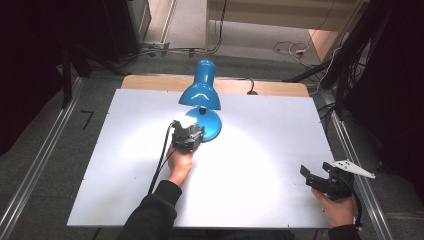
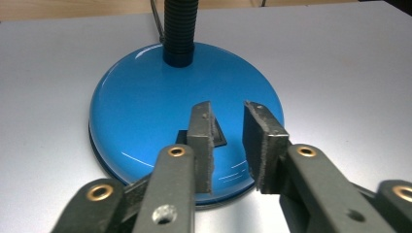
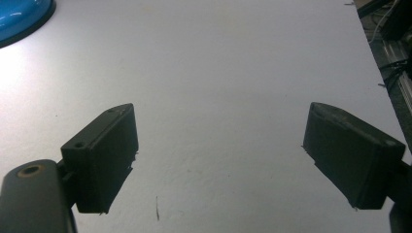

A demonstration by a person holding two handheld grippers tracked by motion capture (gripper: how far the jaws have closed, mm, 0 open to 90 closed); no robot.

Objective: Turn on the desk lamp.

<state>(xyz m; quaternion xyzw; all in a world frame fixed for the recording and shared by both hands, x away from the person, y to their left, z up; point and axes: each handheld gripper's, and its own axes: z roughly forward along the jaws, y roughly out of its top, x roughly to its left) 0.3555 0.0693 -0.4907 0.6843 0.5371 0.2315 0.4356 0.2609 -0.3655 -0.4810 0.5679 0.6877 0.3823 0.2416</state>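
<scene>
i see the blue desk lamp (image 1: 201,95) standing lit toward the far middle of the white surface (image 1: 260,150), its shade tipped down over its round base (image 2: 160,111), which throws a bright pool of light around it. my left claw (image 1: 192,129) sits at the near edge of that base. in the left gripper view its jaws hang just above the glossy dome with a narrow gap between the pads (image 2: 201,141), parted and clamping nothing. a small black switch (image 2: 219,138) on the base lies right under that gap, partly hidden by the left jaw. the ribbed black neck (image 2: 179,29) rises from the middle of the base. my right claw (image 1: 311,176) rests well apart near the right edge of the surface, jaws spread wide and empty over bare surface.
</scene>
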